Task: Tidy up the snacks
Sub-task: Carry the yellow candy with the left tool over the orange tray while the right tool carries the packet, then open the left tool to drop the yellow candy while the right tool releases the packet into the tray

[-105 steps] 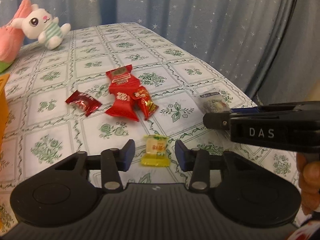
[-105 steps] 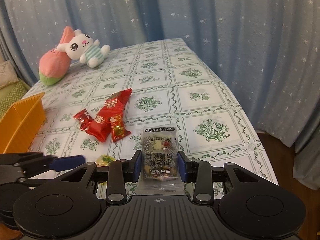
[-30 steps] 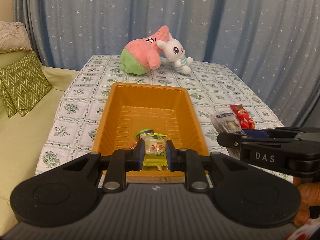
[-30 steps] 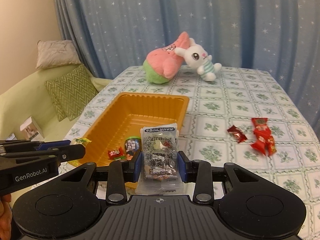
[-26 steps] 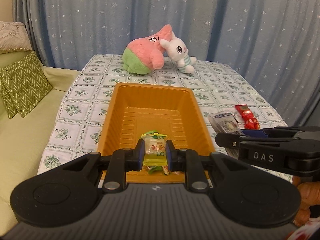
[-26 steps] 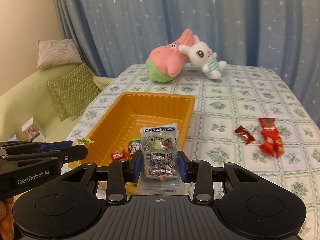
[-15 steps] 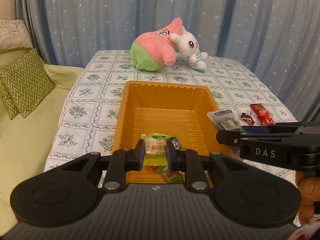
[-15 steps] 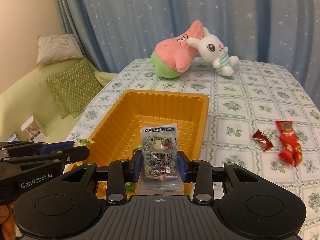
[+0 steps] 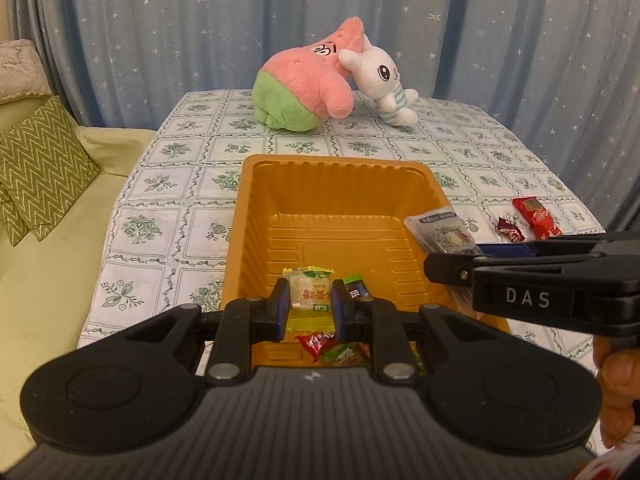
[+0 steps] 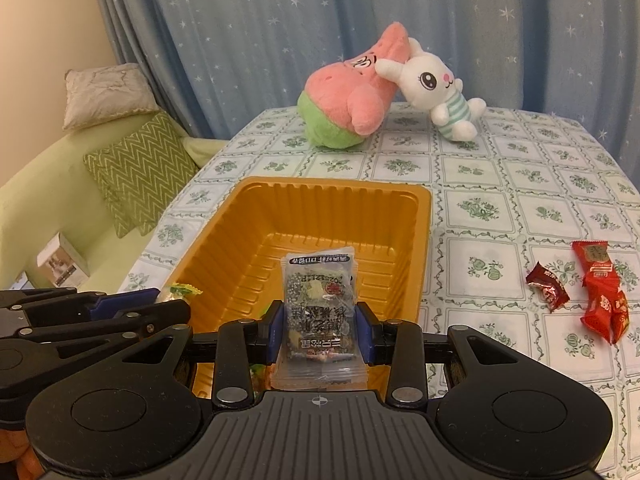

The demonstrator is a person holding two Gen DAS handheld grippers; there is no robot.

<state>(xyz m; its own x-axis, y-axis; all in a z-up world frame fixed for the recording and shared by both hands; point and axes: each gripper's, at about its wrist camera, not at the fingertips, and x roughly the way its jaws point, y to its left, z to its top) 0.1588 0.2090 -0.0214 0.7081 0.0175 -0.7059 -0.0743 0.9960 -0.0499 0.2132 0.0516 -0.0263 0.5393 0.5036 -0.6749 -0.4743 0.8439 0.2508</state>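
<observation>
An orange tray (image 9: 336, 184) (image 10: 328, 196) stands on the patterned table. My left gripper (image 9: 310, 304) is shut on a yellow candy (image 9: 309, 300) and holds it over the tray's near end. My right gripper (image 10: 320, 328) is shut on a clear grain-bar packet (image 10: 318, 304) over the tray's near right part; the packet also shows in the left wrist view (image 9: 440, 232). Several wrapped candies (image 9: 332, 344) lie in the tray's near end. Red snack packets (image 10: 600, 288) (image 9: 536, 216) lie on the table right of the tray.
A pink and green plush (image 9: 308, 84) (image 10: 352, 92) and a white rabbit plush (image 9: 384, 84) (image 10: 436, 84) lie at the table's far end. A green sofa with zigzag cushions (image 9: 36, 168) (image 10: 136, 172) stands left of the table. Blue curtains hang behind.
Both grippers have moved forward over the tray with their snacks still held. The tray and the plush toys look nearer and sit further right in the views.
</observation>
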